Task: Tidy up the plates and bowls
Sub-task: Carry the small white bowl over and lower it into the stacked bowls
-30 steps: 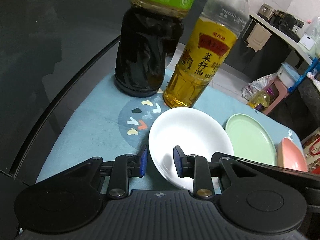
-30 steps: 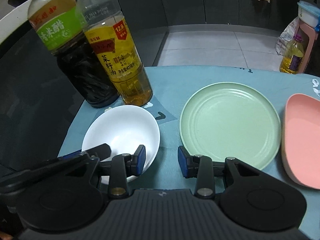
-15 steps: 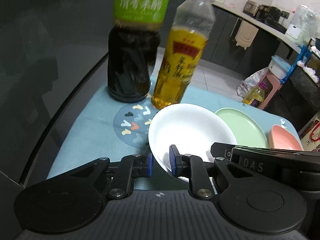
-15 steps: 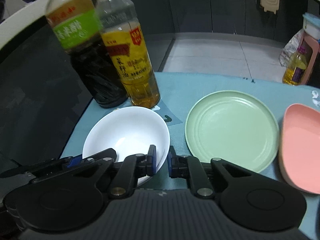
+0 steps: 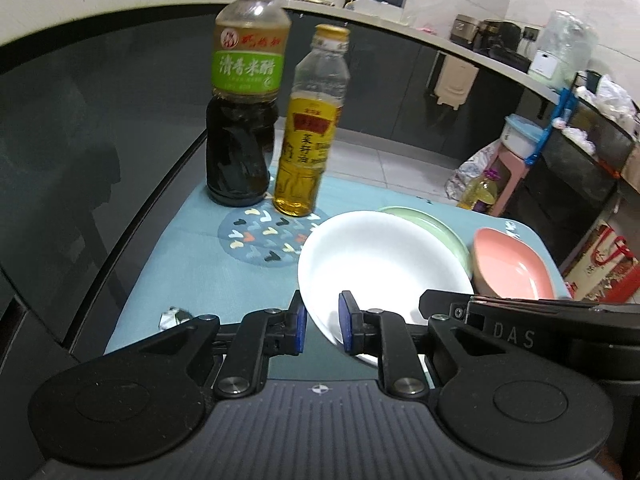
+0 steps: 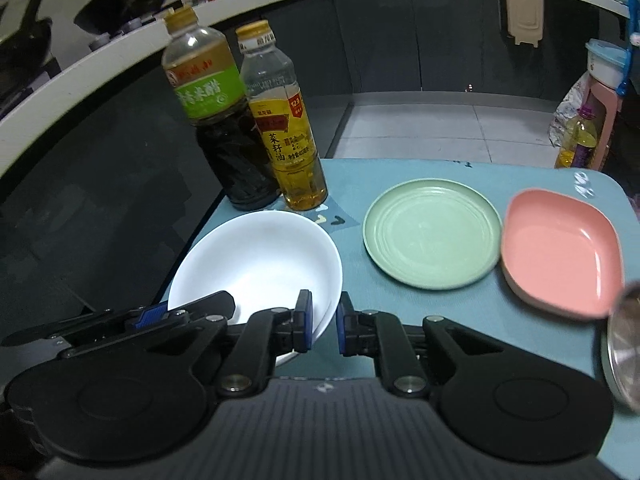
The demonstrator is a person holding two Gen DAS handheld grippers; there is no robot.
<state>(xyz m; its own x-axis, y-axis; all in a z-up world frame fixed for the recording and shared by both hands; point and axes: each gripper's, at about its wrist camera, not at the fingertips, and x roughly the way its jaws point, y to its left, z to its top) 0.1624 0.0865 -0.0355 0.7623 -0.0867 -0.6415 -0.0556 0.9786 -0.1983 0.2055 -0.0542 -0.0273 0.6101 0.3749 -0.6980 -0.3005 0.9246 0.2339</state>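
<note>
A white bowl (image 5: 384, 264) (image 6: 260, 260) is held off the blue mat by both grippers. My left gripper (image 5: 322, 326) is shut on its near left rim. My right gripper (image 6: 324, 326) is shut on its near right rim. A round green plate (image 6: 432, 232) lies flat on the mat to the right of the bowl; in the left wrist view the bowl hides most of the green plate (image 5: 436, 224). A pink dish (image 6: 560, 248) (image 5: 512, 264) lies to the right of the green plate.
A dark vinegar bottle (image 5: 242, 120) (image 6: 224, 132) and a yellow oil bottle (image 5: 308, 140) (image 6: 288, 136) stand at the mat's far left. A metal rim (image 6: 624, 340) shows at the right edge. The mat (image 5: 188, 240) ends at a dark glass tabletop on the left.
Both grippers have closed on the white bowl's rim and lifted it up off the mat. The views have risen and pulled back; the bowl now overlaps the green plate in the left view.
</note>
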